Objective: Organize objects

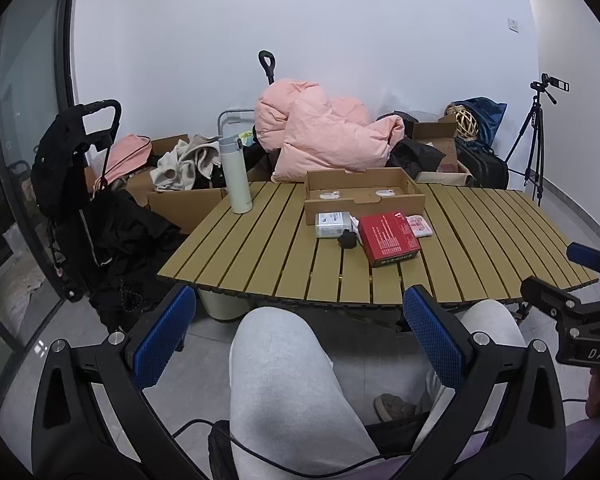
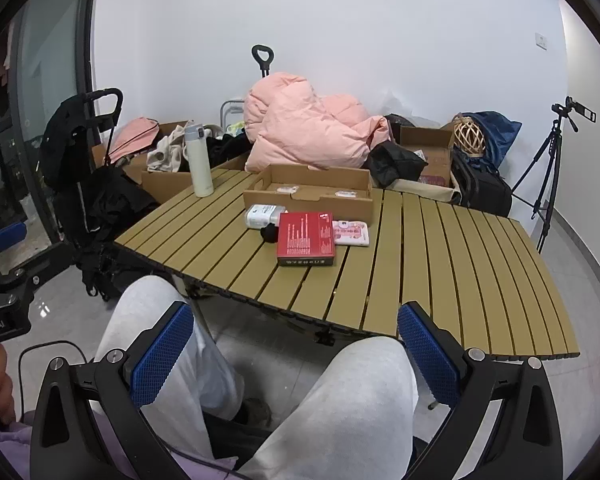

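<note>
On the slatted table (image 1: 260, 248) (image 2: 440, 264) lie a red box (image 1: 388, 238) (image 2: 306, 238), a white bottle on its side (image 1: 332, 224) (image 2: 262, 216), a small black object (image 1: 347, 239) (image 2: 269, 233) and a pink-and-white packet (image 1: 420, 226) (image 2: 351, 233). Behind them stands a shallow cardboard tray (image 1: 364, 194) (image 2: 308, 192) with two small white items inside. A white flask (image 1: 236, 176) (image 2: 199, 160) stands at the table's back left. My left gripper (image 1: 300, 340) and right gripper (image 2: 296, 348) both hang open over the person's knees, short of the table, holding nothing.
A pink duvet (image 1: 324, 132) (image 2: 308, 132), clothes and cardboard boxes (image 1: 180, 200) pile up behind the table. A black stroller (image 1: 80, 184) stands at the left, a tripod (image 1: 536, 140) (image 2: 548, 168) at the right. The person's grey-trousered legs (image 1: 284, 392) (image 2: 340, 412) sit below the grippers.
</note>
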Demonstrator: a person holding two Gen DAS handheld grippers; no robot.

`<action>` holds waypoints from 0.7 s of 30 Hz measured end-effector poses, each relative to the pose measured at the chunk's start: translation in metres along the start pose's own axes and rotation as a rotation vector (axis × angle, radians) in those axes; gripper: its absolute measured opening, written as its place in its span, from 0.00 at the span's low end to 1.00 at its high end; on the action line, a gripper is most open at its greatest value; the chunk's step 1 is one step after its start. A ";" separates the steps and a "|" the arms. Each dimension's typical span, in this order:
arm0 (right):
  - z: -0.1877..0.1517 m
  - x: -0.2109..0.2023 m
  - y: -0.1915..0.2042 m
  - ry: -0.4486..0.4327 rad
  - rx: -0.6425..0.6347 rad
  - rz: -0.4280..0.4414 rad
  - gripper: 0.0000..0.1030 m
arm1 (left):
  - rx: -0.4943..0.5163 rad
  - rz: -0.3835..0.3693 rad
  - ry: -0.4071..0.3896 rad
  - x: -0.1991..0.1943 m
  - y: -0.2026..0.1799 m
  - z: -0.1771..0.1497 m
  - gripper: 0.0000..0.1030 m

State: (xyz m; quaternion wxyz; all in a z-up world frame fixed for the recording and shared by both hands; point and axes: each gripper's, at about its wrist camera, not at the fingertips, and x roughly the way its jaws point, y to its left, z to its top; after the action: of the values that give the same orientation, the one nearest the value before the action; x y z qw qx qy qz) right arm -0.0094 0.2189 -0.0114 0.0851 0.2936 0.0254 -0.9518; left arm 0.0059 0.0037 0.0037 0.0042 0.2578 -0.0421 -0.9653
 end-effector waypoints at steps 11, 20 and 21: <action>-0.006 0.011 0.004 0.003 -0.033 0.102 1.00 | 0.009 0.015 -0.008 -0.001 -0.003 0.002 1.00; -0.007 0.013 -0.009 0.026 0.033 0.074 1.00 | 0.018 0.011 0.005 0.005 -0.003 -0.004 1.00; -0.007 0.013 -0.009 0.025 0.031 0.066 1.00 | 0.019 0.008 0.006 0.005 -0.004 -0.004 1.00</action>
State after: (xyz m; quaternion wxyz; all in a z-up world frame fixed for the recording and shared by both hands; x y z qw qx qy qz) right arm -0.0178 0.2265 -0.0247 0.1114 0.3072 0.0019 -0.9451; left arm 0.0035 0.0067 -0.0025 0.0056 0.2606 -0.0523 -0.9640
